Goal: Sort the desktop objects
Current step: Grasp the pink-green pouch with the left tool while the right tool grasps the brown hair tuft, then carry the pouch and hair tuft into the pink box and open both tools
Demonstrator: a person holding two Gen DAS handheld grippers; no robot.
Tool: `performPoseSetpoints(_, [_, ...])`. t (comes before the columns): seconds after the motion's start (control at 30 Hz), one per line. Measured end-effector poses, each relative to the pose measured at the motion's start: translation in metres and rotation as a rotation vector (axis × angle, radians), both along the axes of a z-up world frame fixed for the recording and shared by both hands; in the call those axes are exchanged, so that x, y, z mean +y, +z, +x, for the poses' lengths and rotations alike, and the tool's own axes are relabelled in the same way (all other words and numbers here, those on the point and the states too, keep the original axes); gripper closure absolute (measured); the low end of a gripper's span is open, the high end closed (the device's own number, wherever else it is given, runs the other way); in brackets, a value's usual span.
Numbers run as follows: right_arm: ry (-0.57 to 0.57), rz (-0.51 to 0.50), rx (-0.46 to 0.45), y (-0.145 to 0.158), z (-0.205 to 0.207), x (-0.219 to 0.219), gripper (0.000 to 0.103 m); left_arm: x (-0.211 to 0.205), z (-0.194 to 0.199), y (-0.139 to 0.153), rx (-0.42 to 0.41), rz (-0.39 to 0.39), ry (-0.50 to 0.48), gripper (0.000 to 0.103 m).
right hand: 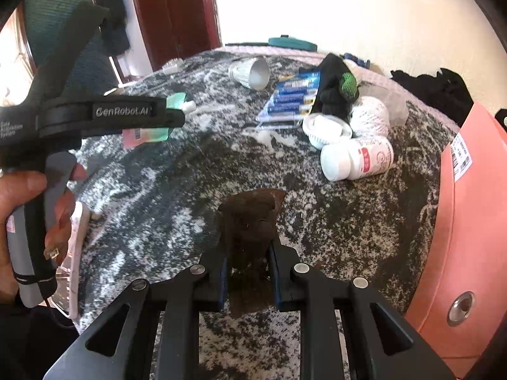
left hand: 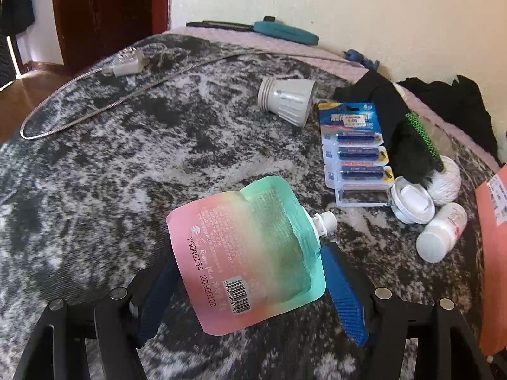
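Observation:
My left gripper [left hand: 250, 272] is shut on a pink and green spout pouch [left hand: 247, 253] and holds it above the grey patterned cloth [left hand: 126, 158]. The pouch also shows in the right wrist view [right hand: 149, 133] under the left gripper's body [right hand: 104, 117]. My right gripper [right hand: 248, 250] is shut on a dark brown rusty object [right hand: 250, 224] that stands up between its fingers. A battery pack [left hand: 355, 148], a grey lamp bulb [left hand: 285, 98], a white pill bottle [left hand: 440, 234] and a white jar lid [left hand: 412, 202] lie on the cloth at the right.
A pink box [right hand: 459, 221] stands at the right edge. A black glove with green print [left hand: 408, 136], a ball of white string [left hand: 446, 177], a metal hose with a shower head [left hand: 126, 63] and a teal tool [left hand: 285, 31] lie further back. A wall is behind.

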State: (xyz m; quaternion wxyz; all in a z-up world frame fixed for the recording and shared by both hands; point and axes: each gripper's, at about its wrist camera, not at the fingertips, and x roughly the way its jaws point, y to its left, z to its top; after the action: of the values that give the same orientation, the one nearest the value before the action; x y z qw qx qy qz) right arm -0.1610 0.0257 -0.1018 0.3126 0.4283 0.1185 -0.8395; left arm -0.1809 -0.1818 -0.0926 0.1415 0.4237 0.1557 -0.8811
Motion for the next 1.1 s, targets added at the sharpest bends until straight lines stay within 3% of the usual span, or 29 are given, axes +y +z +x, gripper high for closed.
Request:
performPoseSetpoints(0.2, [0.003,-0.038,0.04,0.025,0.013,0.003,0.082,0.009,0.022,0.028,0.02,-0.031,0.003,0.028])
performPoseSetpoints(0.57, [-0.01,-0.09,0.154,0.082,0.052,0.03,0.083,0.054,0.06,0.098,0.13,-0.105,-0.052,0.028])
performPoseSetpoints(0.8, [-0.074,-0.104,0.229,0.111,0.065,0.072,0.083,0.099,0.071,0.133,0.197,-0.122,-0.121,0.028])
performPoseSetpoints(1.1, [-0.2,-0.126,0.296,0.14,0.072,0.147,0.083,0.168,0.07,0.156,0.244,-0.123,-0.237,0.028])
